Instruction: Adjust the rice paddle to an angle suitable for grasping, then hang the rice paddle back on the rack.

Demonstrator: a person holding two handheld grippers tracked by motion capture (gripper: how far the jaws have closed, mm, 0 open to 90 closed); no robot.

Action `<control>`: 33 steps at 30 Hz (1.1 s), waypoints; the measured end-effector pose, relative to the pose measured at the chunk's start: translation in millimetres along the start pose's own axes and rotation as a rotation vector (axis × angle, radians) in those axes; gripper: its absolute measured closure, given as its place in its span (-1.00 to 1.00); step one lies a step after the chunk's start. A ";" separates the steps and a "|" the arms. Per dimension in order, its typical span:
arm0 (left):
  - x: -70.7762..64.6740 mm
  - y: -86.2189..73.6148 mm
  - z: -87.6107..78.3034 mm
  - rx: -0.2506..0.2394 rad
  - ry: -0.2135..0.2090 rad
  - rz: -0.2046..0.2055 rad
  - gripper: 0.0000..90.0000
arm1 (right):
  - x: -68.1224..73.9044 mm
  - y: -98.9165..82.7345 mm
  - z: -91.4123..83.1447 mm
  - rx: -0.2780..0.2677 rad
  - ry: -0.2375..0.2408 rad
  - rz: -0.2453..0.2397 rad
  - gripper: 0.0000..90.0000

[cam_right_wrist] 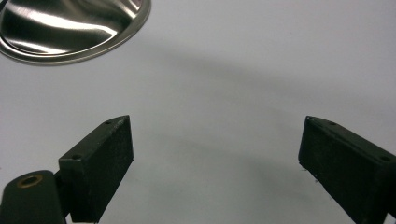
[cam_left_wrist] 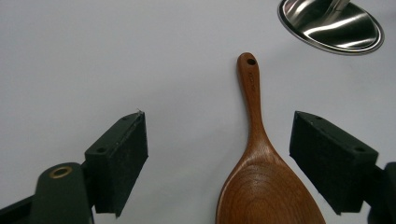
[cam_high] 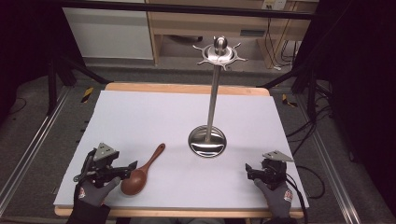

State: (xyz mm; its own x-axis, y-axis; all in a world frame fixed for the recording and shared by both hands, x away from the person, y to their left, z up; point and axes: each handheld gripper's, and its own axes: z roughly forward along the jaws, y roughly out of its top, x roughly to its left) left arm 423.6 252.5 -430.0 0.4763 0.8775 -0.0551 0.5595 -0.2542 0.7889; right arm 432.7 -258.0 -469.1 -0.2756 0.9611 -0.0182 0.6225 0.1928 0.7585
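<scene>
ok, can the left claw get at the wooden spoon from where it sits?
Probably yes. The left claw stands open with the wooden spoon bowl already between its jaws, nearer one jaw, not gripped. Nothing lies between them on the table.

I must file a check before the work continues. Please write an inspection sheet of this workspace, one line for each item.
Surface: white sheet over a wooden table, flat, no stains seen.
Job's things: wooden spoon lying flat, bowl toward the person, hole in the handle end; metal stand upright on a round base, hooks at the top bare.
Clutter: nothing seen.
Grippers: left gripper open, jaws either side of the spoon bowl, not touching it; right gripper open, over bare sheet.
Cables: one cable trails from the right gripper; more lie on the floor at right.
Surroundings: wooden shelving behind, black frame legs, floor rails.
</scene>
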 end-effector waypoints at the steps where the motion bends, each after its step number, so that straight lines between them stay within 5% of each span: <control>1: -1.2 1.1 -0.4 0.004 -0.003 0.006 -0.59 | 0.2 0.0 -0.2 -0.001 0.002 0.005 -0.77; 33: -19.9 37.4 21.4 0.073 -0.019 0.086 -0.55 | -0.3 0.1 0.4 0.012 0.005 0.002 -0.77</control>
State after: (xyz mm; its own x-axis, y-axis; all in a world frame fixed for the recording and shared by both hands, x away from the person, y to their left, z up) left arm 449.6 216.9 -412.5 0.5374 0.8433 -0.0012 0.5632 -0.3579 0.7448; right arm 433.1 -258.2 -469.3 -0.2776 0.9606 -0.0136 0.6320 0.1932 0.7505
